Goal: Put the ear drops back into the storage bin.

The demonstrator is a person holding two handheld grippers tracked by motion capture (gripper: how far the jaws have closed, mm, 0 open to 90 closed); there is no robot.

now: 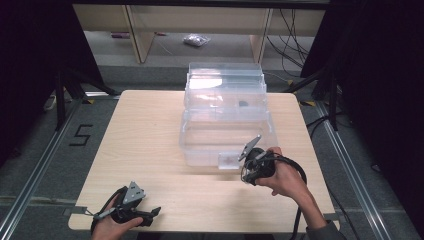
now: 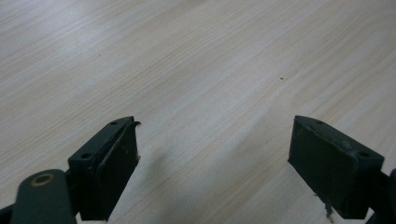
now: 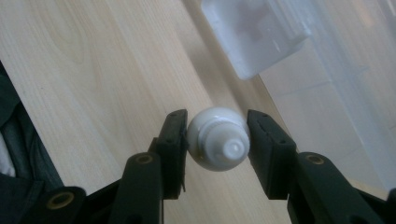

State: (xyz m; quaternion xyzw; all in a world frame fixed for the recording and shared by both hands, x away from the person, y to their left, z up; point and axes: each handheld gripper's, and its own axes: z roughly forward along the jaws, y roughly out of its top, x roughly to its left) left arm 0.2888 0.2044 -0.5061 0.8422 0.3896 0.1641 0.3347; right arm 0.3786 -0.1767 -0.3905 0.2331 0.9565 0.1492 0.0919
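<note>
A small white rounded bottle (image 3: 218,139) with a nozzle end facing the camera sits between the two black jaws of my right gripper (image 3: 217,140), which is shut on it. In the high view that right gripper (image 1: 250,167) is held just in front of the clear plastic box (image 1: 225,120), near its front latch (image 1: 228,161). The same latch (image 3: 254,35) appears blurred beyond the bottle. My left gripper (image 1: 152,212) rests low at the table's front left edge, and its jaws stand wide apart over bare wood (image 2: 210,154) with nothing between them.
The clear box has its lid (image 1: 225,82) tilted up at the back, with a small dark item (image 1: 243,104) inside. The light wooden table (image 1: 145,135) is ringed by grey floor, with shelving legs and cables behind it.
</note>
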